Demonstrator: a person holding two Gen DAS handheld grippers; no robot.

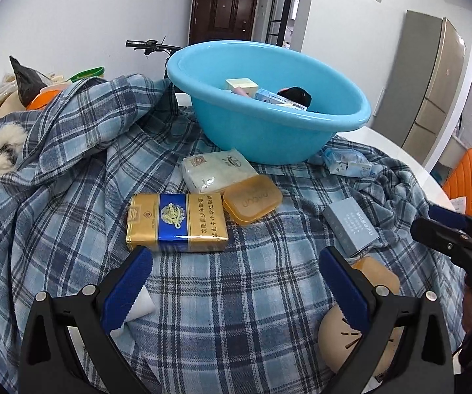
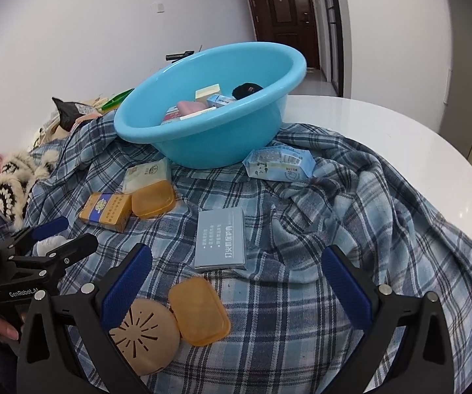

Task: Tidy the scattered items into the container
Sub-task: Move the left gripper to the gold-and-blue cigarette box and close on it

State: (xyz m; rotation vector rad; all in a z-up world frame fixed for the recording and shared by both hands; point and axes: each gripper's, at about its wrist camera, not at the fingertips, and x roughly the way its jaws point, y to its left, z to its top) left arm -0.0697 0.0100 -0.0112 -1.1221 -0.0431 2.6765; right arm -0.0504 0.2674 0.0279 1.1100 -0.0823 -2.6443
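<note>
Left wrist view shows the left claw spread wide and empty, hanging low over the plaid cloth with the gold and blue pack just ahead of its fingers, a stance that suits closing on that pack next. Behind the pack lie a white tissue pack and an amber soap case, touching each other, near the foot of the blue basin. The basin sits on the cloth at the far side of the bench and already holds several small boxes and a dark round thing, so the job looks partly done, with the loose items left in front within easy reach.

From the right wrist view, the right claw is likewise released and holds nothing, poised above the grey-blue box, probably its own pick. A second amber case and a round tan vented disc lie touching each other, close under its left finger, while a pale blue wipes packet rests against the basin's base. Each claw seems to keep to its own side so the two do not clash over the basin
</note>
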